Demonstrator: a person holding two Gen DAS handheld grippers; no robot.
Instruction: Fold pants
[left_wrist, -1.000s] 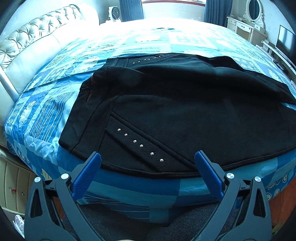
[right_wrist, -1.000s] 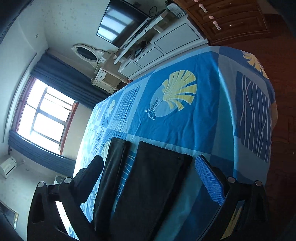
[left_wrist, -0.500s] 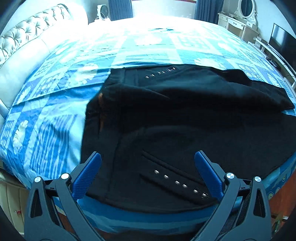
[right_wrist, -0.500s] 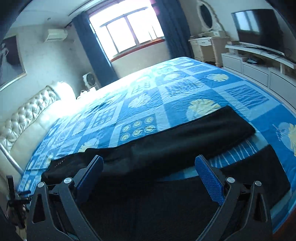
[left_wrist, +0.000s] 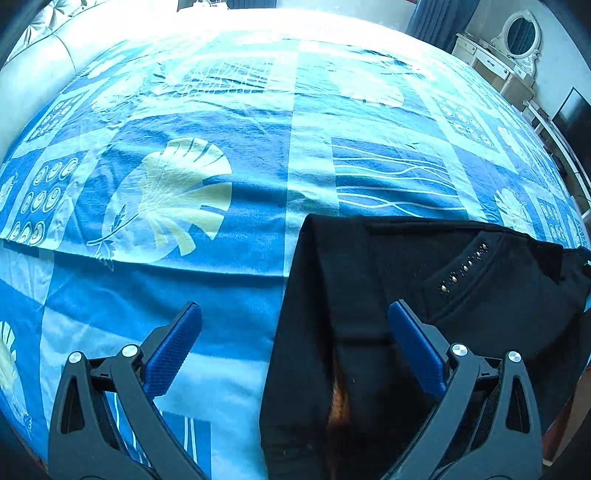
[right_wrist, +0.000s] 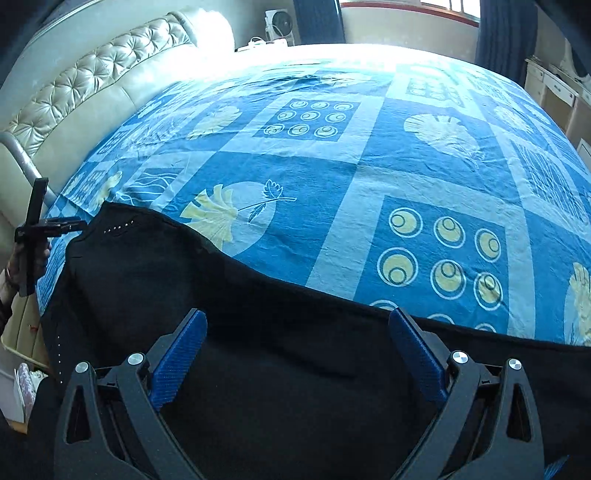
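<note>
Found the pants (left_wrist: 351, 277) laid out black and flat along the near edge of the bed (left_wrist: 221, 147), waist end towards the left claw (left_wrist: 291, 314), legs running off under and past the right claw (right_wrist: 297, 317). Judged the cloth soft, thick and limp, with a fleecy look and a rust-brown lining (left_wrist: 338, 398) showing at the open waist: light enough to lift from one edge, sure to sag and drag, unlikely to slip from ribbed pads. Noted rows of small metal studs (left_wrist: 461, 269) by the pockets, hard spots better left outside a pinch. Reckoned the doubled waistband and the hems the firmest places to grip, pinching through all layers so that none trails behind. Saw the left claw spread wide and holding nothing, its right finger over the waistband, its left finger over bare patterned sheet just beside the pants. Saw the right claw equally wide and equally unladen, low over the middle of the pants. Made out a tufted cream headboard (right_wrist: 92, 85) well beyond the waist end of the pants, and a curtained window (right_wrist: 406, 7) far across the bed from them.
</note>
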